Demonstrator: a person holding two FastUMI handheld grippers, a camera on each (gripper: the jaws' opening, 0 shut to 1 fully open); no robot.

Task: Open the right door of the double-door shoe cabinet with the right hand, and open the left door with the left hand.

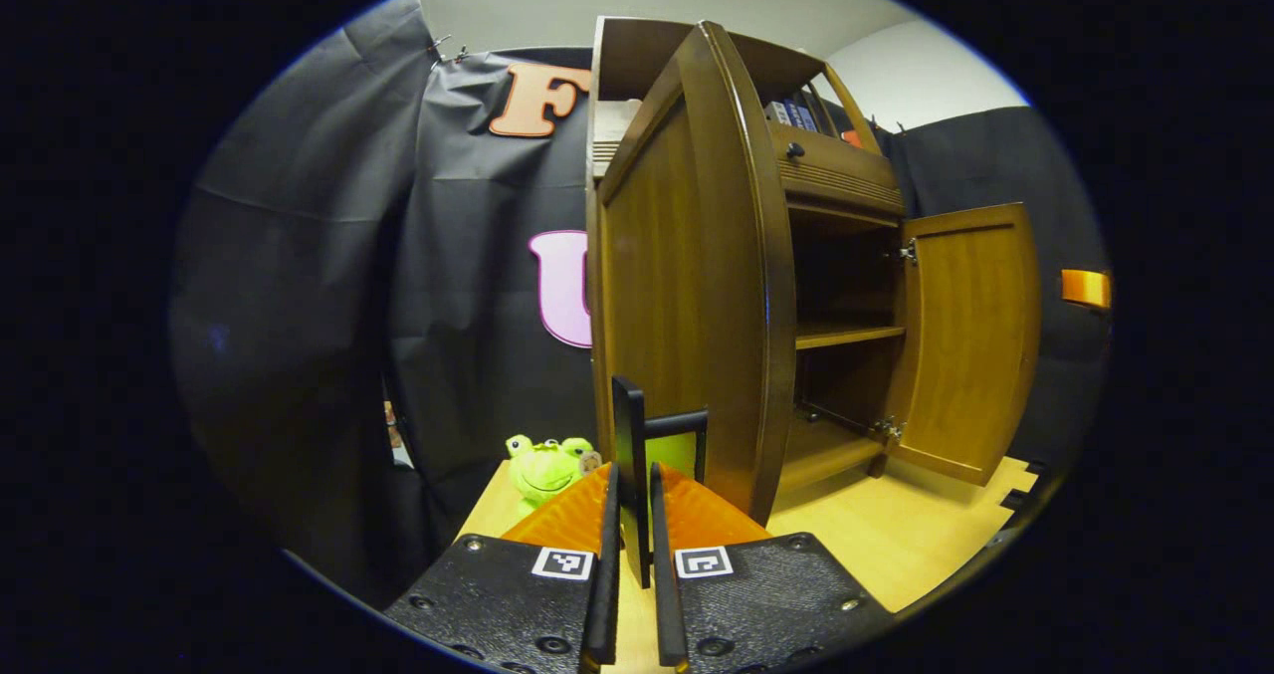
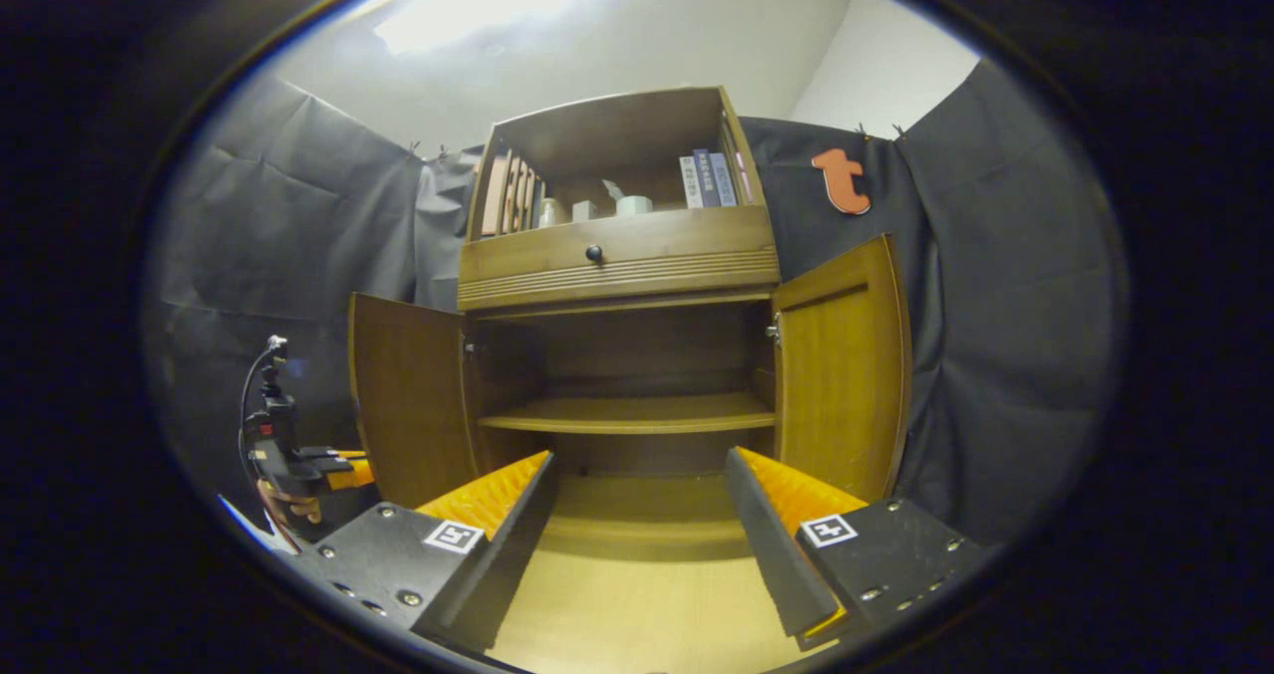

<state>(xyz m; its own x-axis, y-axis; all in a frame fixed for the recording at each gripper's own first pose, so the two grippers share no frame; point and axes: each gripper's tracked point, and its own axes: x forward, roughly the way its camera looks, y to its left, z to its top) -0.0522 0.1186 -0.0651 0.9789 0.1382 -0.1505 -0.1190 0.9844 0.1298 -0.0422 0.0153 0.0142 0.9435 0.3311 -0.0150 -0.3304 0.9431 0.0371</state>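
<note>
Wooden doors both stand swung out: the left door (image 1: pixel 687 286) and the right door (image 2: pixel 841 375) leave the shoe cabinet (image 2: pixel 617 256) open, so we judge the task nearly done. Our left tongs (image 1: pixel 630 475) clench its handle (image 1: pixel 629 455); the right tongs (image 2: pixel 637 525) gape, released. Next, let go and back off, minding the green frog toy (image 1: pixel 542 467) on the bench (image 1: pixel 896 535).

The shoe cabinet (image 2: pixel 617 286) is standing on the floor (image 2: pixel 637 604) against the booth wall, both doors swinging wide. The left door (image 2: pixel 408 405) is sticking out on one side, the right door (image 2: pixel 841 375) on the other, with a shelf (image 2: pixel 627 413) lying across the compartment between them. Above it a drawer (image 2: pixel 617 248) is sitting, and books (image 2: pixel 707 178) are standing in the open top. A plush frog (image 1: pixel 542 467) is lying on the floor left of the cabinet, beside the left door (image 1: pixel 687 286), and the left gripper (image 1: pixel 635 515) is closing on a handle (image 1: pixel 630 475) at that door's edge.
</note>
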